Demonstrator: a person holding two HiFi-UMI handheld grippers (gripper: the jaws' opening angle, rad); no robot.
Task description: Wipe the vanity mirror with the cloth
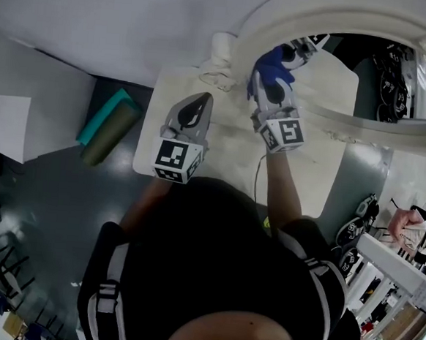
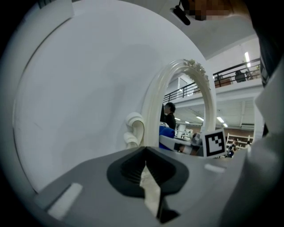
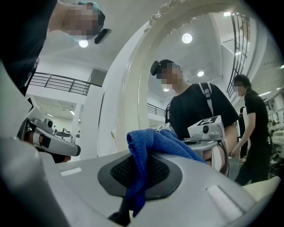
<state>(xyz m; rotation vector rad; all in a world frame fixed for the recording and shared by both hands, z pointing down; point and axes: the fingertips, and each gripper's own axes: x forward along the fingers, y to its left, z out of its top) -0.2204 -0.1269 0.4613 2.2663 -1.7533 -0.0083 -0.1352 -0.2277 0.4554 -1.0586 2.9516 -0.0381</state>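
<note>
The vanity mirror [image 1: 367,75] has a white carved frame [image 1: 298,18] and stands at the back of a white vanity table [image 1: 323,174]. My right gripper [image 1: 276,69] is shut on a blue cloth [image 1: 274,60], which it holds at the mirror's lower left edge. In the right gripper view the blue cloth [image 3: 153,144] bunches over the shut jaws of my right gripper [image 3: 142,157], just before the mirror glass [image 3: 199,88]. My left gripper [image 1: 202,100] hovers over the tabletop left of the mirror, shut and holding nothing. In its own view my left gripper [image 2: 144,155] faces the frame [image 2: 155,106].
A white scroll ornament [image 1: 221,50] stands at the frame's left foot. A thin cable [image 1: 256,178] lies across the table. Teal and olive rolls [image 1: 108,124] lie on the dark floor at left, near a white table [image 1: 11,128]. Shoes [image 1: 355,232] and a white railing [image 1: 403,270] are at right.
</note>
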